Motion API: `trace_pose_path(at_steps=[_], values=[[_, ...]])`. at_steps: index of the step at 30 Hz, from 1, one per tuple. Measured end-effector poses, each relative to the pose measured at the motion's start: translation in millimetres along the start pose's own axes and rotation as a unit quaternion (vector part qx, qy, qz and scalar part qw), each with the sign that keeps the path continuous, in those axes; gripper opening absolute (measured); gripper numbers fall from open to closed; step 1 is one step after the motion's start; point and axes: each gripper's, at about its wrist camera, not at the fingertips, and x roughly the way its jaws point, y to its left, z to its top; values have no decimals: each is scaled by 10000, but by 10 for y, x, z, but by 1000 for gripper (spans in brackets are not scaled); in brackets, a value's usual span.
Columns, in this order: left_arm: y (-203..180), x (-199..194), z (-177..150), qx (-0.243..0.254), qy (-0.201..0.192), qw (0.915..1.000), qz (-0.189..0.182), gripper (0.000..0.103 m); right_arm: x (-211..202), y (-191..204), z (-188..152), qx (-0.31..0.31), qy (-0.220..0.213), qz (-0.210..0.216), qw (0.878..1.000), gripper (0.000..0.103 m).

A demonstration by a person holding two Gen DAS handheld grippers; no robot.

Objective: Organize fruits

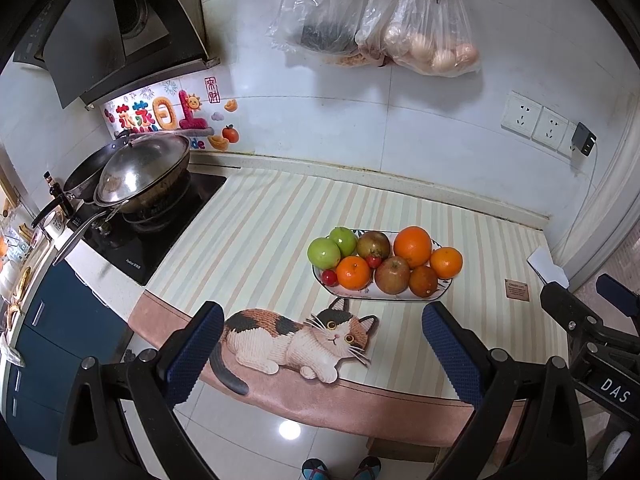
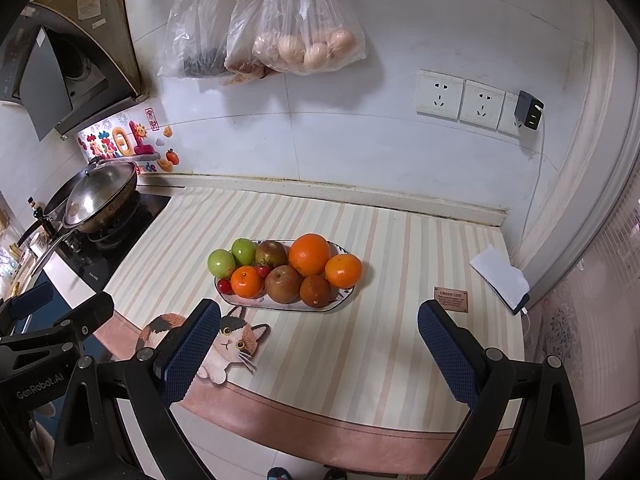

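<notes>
An oval white plate (image 1: 352, 293) (image 2: 336, 305) sits on the striped counter mat, piled with fruit: two green apples (image 1: 324, 253) (image 2: 221, 263), a large orange (image 1: 412, 246) (image 2: 309, 254), smaller oranges (image 1: 353, 272) (image 2: 247, 281), brownish apples (image 1: 392, 275) (image 2: 283, 284) and small red fruits (image 1: 329, 277) (image 2: 225, 286). My left gripper (image 1: 323, 334) is open and empty, held back over the counter's front edge, short of the plate. My right gripper (image 2: 319, 330) is open too, also near the front edge, to the plate's right. Each gripper's body shows at the other view's side.
A lidded wok (image 1: 144, 170) (image 2: 100, 196) stands on the gas hob at the left. Plastic bags (image 1: 424, 32) (image 2: 304, 32) hang on the tiled wall. A cat picture (image 1: 296, 340) marks the mat's front. A white packet (image 2: 500, 278) lies by the right wall, under wall sockets (image 2: 460, 98).
</notes>
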Motion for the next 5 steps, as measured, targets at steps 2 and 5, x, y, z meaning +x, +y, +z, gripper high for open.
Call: trace_pose_path(at_steps=[2, 5], values=[[1, -4, 7, 2, -4, 10000, -5, 102, 0, 8, -3, -3, -4, -5, 10000, 101], [5, -5, 3, 7, -10, 10000, -14, 102, -7, 13, -3, 3, -12, 5, 10000, 101]])
